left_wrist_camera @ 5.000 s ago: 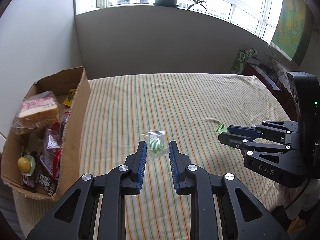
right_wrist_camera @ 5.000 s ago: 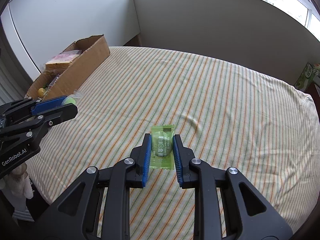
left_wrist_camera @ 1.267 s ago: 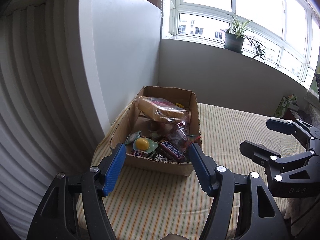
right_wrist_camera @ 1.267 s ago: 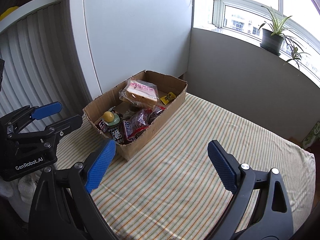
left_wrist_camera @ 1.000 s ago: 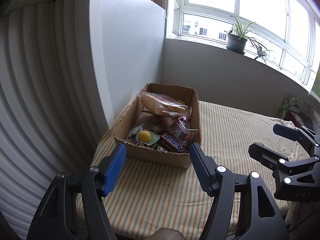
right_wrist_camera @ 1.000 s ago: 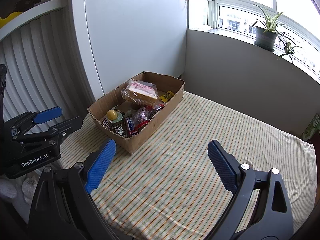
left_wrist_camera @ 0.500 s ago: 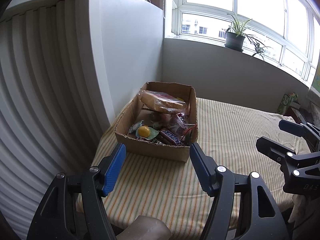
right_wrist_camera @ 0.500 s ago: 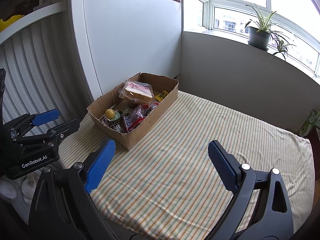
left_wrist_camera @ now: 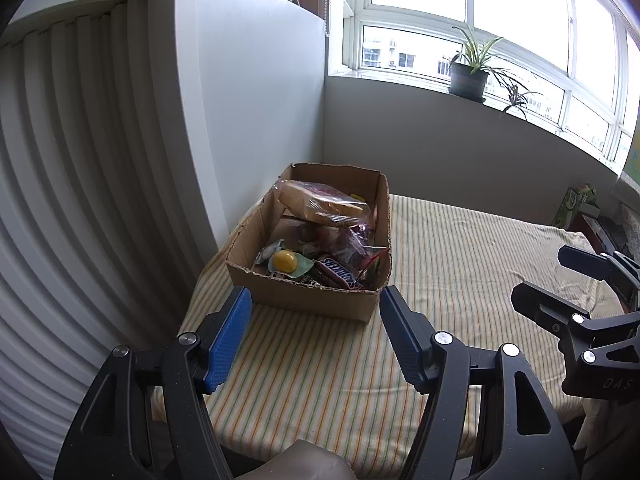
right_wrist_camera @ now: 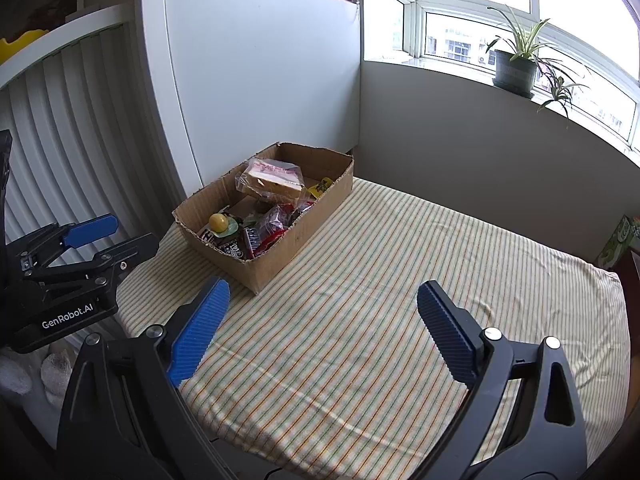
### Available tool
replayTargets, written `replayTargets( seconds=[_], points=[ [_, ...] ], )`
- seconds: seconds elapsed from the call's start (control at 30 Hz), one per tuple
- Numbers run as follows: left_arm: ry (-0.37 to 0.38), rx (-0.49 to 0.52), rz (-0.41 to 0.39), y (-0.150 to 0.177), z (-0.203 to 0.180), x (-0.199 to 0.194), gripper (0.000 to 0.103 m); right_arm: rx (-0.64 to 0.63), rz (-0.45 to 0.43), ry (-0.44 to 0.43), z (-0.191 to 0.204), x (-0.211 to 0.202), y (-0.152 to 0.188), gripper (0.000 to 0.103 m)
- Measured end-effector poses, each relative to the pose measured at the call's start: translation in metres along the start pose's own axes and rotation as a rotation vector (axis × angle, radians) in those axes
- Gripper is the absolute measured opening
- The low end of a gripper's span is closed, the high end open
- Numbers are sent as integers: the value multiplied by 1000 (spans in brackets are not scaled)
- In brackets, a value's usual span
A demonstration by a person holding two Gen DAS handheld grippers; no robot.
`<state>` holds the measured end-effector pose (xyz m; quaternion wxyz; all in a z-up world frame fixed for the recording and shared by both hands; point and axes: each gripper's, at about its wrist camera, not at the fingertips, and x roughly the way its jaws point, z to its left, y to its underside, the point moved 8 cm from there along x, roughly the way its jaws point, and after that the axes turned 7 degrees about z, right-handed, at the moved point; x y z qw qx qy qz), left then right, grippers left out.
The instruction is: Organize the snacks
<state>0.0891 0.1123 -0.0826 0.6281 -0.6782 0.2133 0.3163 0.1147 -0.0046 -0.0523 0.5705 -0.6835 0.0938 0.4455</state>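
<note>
Left tongs: the left tongs (left_wrist_camera: pixel 314 336) hang released, blue pads spread wide, nothing between them.
Right tongs: the right tongs (right_wrist_camera: pixel 322 330) likewise gape, carrying nothing.
Box place: the cardboard box (left_wrist_camera: pixel 298 300) sits at the far left corner of the striped table (right_wrist_camera: pixel 400 300), against the white wall.
Key relation: the box lies straight ahead of the left tongs, its near short wall facing them and its long axis running away; from the right tongs it lies ahead and to the left, so the left hand is nearer.
Box contents: a wrapped sandwich (left_wrist_camera: pixel 320 202) on top, a Snickers bar (left_wrist_camera: pixel 338 273), a yellow ball candy (left_wrist_camera: pixel 283 261), red wrappers.
Judgement: no loose snack shows on the cloth; the sorting looks finished.
</note>
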Motion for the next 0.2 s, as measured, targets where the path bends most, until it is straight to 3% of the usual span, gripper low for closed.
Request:
replayTargets(
  seconds=[0.2],
  points=[
    [-2,-3,4,1,0,2,71,17,-4,5,-6,-1,1,97]
  ],
)
